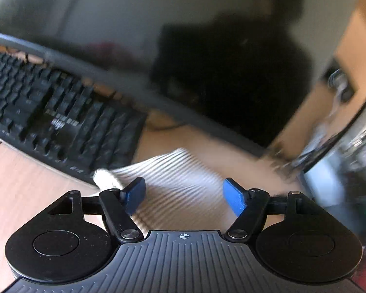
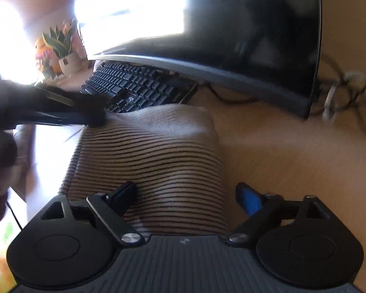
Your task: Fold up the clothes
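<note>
Item: striped garment (image 2: 153, 161), beige with thin dark stripes, already folded to a compact oblong. Location: wooden desk (image 2: 292, 158), just in front of the keyboard (image 2: 139, 88) and curved monitor (image 2: 244, 36); its far edge seems to touch or overlap the keyboard's near edge.

Orientation: in the right wrist view the long axis runs from the camera toward the keyboard, stripes lying across it.

Left gripper (image 1: 184, 195): jaws spread, empty, hovering over the cloth near a white ribbed edge (image 1: 107, 178).

Right gripper (image 2: 185, 199): jaws spread, empty, above the near end.

Risks: a pinch catching only the top layer would likely undo the fold; a forward push could ride the cloth onto the keys.
</note>
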